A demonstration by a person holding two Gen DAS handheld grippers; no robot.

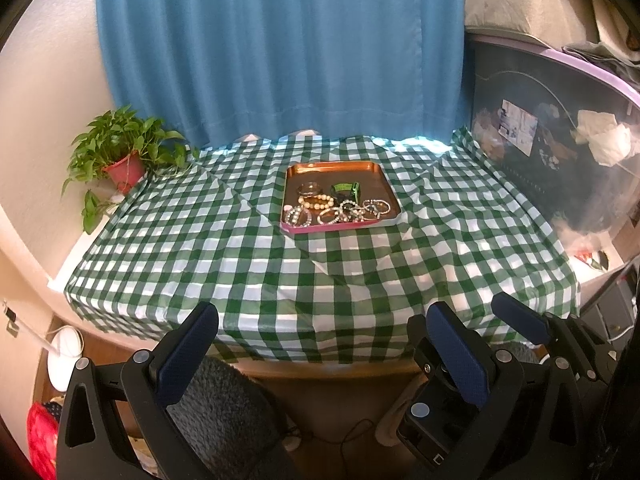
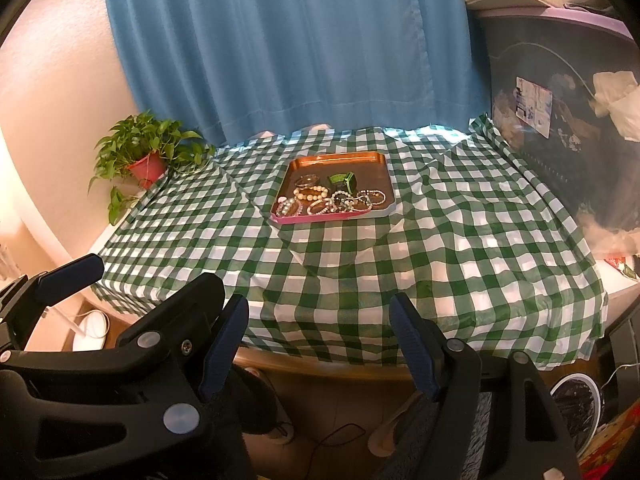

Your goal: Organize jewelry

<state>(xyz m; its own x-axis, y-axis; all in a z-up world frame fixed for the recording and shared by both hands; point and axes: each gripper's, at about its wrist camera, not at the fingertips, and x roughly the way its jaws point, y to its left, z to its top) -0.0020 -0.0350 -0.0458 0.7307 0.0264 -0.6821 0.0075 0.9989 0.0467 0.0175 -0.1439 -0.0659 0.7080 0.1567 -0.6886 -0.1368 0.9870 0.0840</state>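
Both grippers hang off the near edge of the table, pointing down and forward at it, nothing between the jaws of either. Left gripper (image 1: 324,344): jaws spread wide, blue pads facing each other across bare tablecloth and the table's front edge; no contact with any object. Right gripper (image 2: 320,344): jaws likewise apart, empty. The two units sit side by side; in the left wrist view the right one's fingers show at the lower right, and in the right wrist view the left one's finger shows at the lower left. Table is covered with a green-and-white checked tablecloth (image 1: 360,264), creased, overhanging the front edge. Jewelry (image 1: 340,208) lies heaped in a square copper-coloured tray (image 1: 332,168) with a pink front rim, set toward the far middle of the table, well apart from both grippers. Contents, as far as resolvable: several beaded bracelets, one of cream beads (image 1: 318,201), crowded along the tray's front half and overlapping; a small green item (image 1: 346,189) behind them, possibly a watch or clasp box, too small to identify. The tray's back half is bare. Potted plant (image 1: 124,152) in a red pot at the far left corner; blue curtain (image 1: 280,48) behind the table; a dark storage bin (image 1: 560,136) with a lilac rim at the right.
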